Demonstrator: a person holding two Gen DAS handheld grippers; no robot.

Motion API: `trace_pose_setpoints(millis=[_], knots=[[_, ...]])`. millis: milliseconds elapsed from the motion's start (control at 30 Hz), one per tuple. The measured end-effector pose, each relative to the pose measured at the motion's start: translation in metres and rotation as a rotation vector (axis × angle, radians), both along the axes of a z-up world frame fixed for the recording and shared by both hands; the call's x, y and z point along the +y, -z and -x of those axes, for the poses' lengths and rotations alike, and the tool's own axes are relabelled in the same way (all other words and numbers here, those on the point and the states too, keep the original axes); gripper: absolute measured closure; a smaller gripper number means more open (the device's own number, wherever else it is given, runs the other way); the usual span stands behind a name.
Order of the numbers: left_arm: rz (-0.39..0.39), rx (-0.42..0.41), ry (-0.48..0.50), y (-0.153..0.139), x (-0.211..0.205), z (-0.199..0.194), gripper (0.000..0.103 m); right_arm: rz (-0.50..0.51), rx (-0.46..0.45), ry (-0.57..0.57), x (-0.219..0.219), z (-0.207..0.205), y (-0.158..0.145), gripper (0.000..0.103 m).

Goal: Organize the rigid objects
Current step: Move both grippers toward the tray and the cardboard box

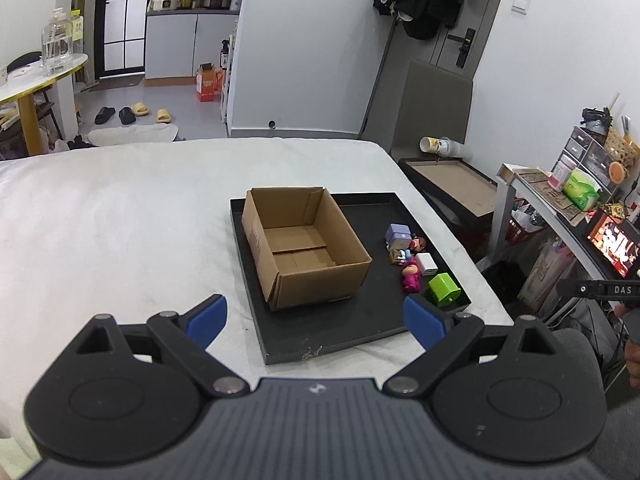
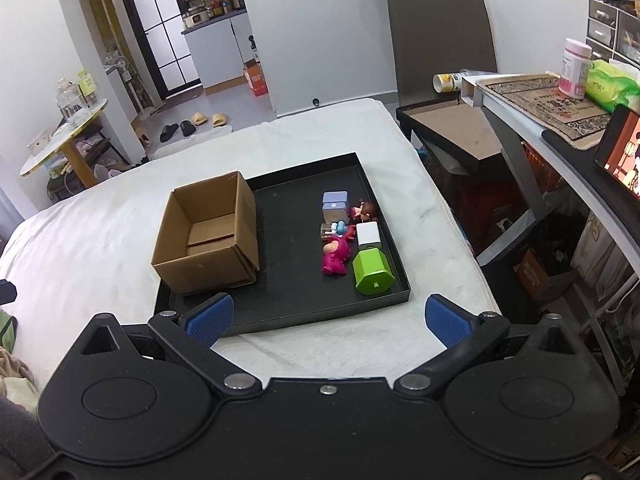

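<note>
An open empty cardboard box (image 1: 304,246) (image 2: 208,234) stands on the left part of a black tray (image 1: 360,320) (image 2: 288,304) on the white bed. On the tray's right side lie a green block (image 1: 443,289) (image 2: 372,271), a white cube (image 1: 426,263) (image 2: 369,233), a pink figure (image 1: 411,276) (image 2: 334,258), a lilac box (image 1: 398,236) (image 2: 335,206) and small figurines (image 2: 362,211). My left gripper (image 1: 316,320) is open and empty, held above the tray's near edge. My right gripper (image 2: 328,320) is open and empty, also near the tray's front edge.
The white bed (image 1: 120,220) spreads to the left. A second dark tray (image 1: 452,184) (image 2: 452,128) lies off the bed's right side. A shelf desk (image 2: 532,104) with a tablet, tissues and bottle stands at the right. A grey chair (image 2: 440,32) is behind.
</note>
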State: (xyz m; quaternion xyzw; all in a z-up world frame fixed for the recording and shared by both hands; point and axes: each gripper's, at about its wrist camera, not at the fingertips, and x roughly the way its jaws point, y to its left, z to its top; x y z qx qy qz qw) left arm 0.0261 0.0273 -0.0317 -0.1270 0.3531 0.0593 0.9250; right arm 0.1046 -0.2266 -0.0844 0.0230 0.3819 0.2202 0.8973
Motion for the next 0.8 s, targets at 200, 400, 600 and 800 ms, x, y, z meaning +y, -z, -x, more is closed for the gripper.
trace_pose_setpoints(millis=[200,400,600,800], knots=[[0.013,0.017,-0.005,0.011,0.007,-0.013,0.009,0.006,0.022,-0.012,0.002,-0.012,0.007,0.000],[0.017,0.035,-0.034,0.026,0.018,-0.028,0.009,0.014,0.058,-0.028,0.007,-0.026,0.020,0.000],[0.050,0.057,-0.052,0.046,0.028,-0.046,0.009,0.025,0.075,-0.023,0.013,-0.043,0.030,0.000],[0.104,0.072,-0.078,0.066,0.043,-0.064,0.010,0.027,0.089,-0.006,0.015,-0.061,0.039,0.000]])
